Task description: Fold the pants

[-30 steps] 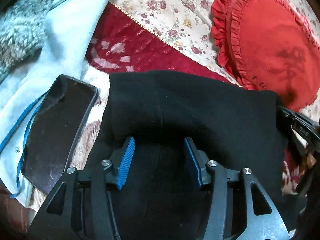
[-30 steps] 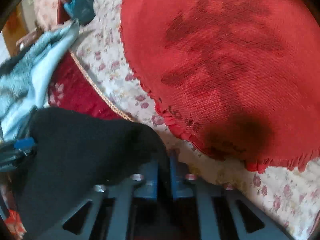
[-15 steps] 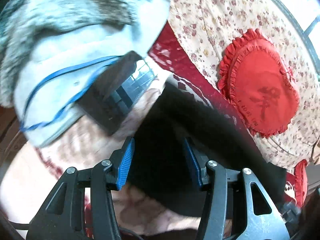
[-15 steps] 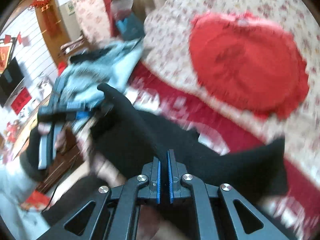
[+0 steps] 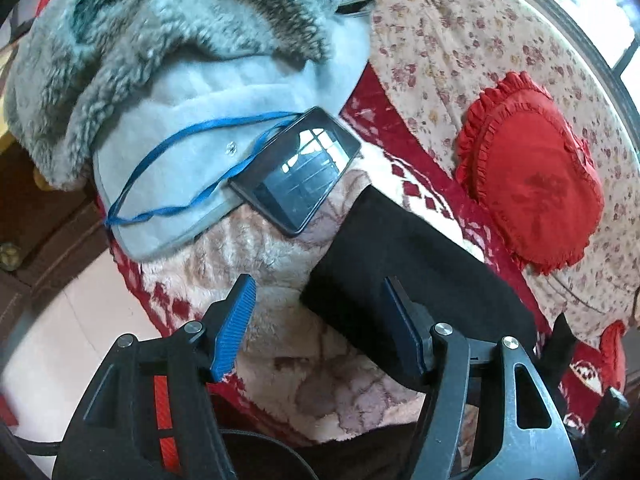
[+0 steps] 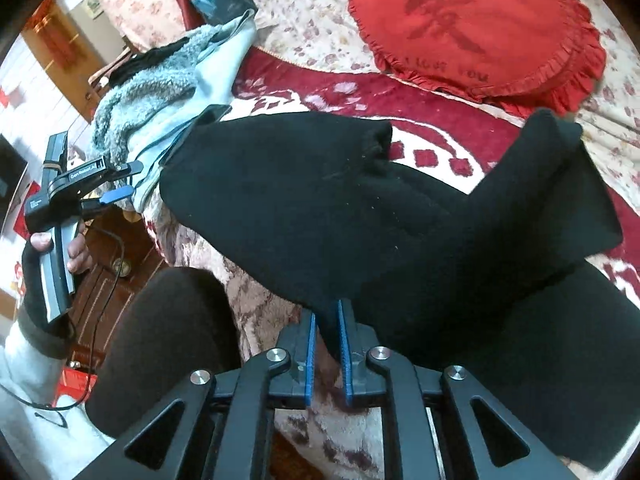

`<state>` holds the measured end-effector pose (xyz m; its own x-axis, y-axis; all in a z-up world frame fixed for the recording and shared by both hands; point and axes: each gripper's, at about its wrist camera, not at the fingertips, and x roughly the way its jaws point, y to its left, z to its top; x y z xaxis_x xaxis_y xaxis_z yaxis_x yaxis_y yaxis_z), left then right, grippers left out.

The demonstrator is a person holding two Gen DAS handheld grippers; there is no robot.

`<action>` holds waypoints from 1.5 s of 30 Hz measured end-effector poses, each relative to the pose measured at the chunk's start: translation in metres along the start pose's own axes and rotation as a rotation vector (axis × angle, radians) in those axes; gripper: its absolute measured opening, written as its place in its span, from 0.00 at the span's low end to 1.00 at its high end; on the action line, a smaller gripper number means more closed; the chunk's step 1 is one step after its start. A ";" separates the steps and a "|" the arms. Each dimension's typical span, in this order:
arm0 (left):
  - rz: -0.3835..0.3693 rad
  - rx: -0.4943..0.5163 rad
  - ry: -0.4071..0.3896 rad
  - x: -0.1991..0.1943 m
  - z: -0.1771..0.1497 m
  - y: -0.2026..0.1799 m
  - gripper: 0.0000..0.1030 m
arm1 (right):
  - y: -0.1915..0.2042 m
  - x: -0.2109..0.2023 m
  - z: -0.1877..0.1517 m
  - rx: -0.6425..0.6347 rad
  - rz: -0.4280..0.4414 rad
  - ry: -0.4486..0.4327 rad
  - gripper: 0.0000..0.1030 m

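The black pants (image 6: 320,208) lie in a loose bundle on the red and cream blanket (image 6: 360,92). In the left wrist view they (image 5: 400,256) stretch from the middle toward the lower right. My right gripper (image 6: 326,344) is shut on a fold of the pants at their near edge. My left gripper (image 5: 320,320) is open and empty, held above the blanket at the left end of the pants. The left gripper also shows in the right wrist view (image 6: 116,184), away from the pants on the left.
A phone (image 5: 298,172) with a blue strap lies on a pale blue fleece coat (image 5: 200,120) left of the pants. A red frilled cushion (image 6: 472,24) rests on the floral cover (image 5: 460,40) behind. The bed edge and floor (image 5: 52,340) are at the left.
My left gripper has let go of the pants and pulled back to the left, off the bed edge. My right gripper has drawn back and lifted with the pants in it.
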<state>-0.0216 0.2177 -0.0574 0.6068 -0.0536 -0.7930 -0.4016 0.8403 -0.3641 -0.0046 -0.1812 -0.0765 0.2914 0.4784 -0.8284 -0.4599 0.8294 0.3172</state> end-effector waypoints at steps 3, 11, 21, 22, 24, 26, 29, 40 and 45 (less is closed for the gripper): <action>-0.021 0.051 0.006 0.002 -0.002 -0.018 0.63 | -0.005 -0.021 -0.002 0.036 -0.008 -0.051 0.20; -0.113 0.226 0.082 0.024 -0.022 -0.097 0.63 | -0.082 -0.065 -0.007 0.309 -0.107 -0.219 0.36; -0.115 0.360 0.138 0.049 -0.036 -0.154 0.63 | -0.196 -0.028 0.013 0.642 -0.009 -0.239 0.39; -0.111 0.359 0.141 0.051 -0.036 -0.156 0.63 | -0.201 -0.023 0.016 0.650 0.010 -0.254 0.38; -0.105 0.356 0.144 0.052 -0.038 -0.158 0.63 | -0.203 -0.026 0.018 0.657 -0.011 -0.276 0.24; -0.107 0.355 0.143 0.050 -0.038 -0.156 0.63 | -0.194 -0.041 0.014 0.633 -0.032 -0.315 0.09; -0.111 0.345 0.144 0.048 -0.039 -0.155 0.63 | -0.177 -0.086 -0.007 0.570 -0.105 -0.392 0.08; -0.130 0.368 0.161 0.042 -0.056 -0.168 0.63 | -0.180 -0.132 -0.097 0.703 -0.090 -0.432 0.14; -0.118 0.396 0.159 0.043 -0.060 -0.176 0.63 | -0.178 -0.094 -0.050 0.653 -0.062 -0.381 0.36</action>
<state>0.0346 0.0348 -0.0567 0.5071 -0.2182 -0.8338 -0.0227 0.9637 -0.2660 0.0081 -0.3887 -0.0779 0.6248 0.3936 -0.6743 0.1226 0.8035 0.5826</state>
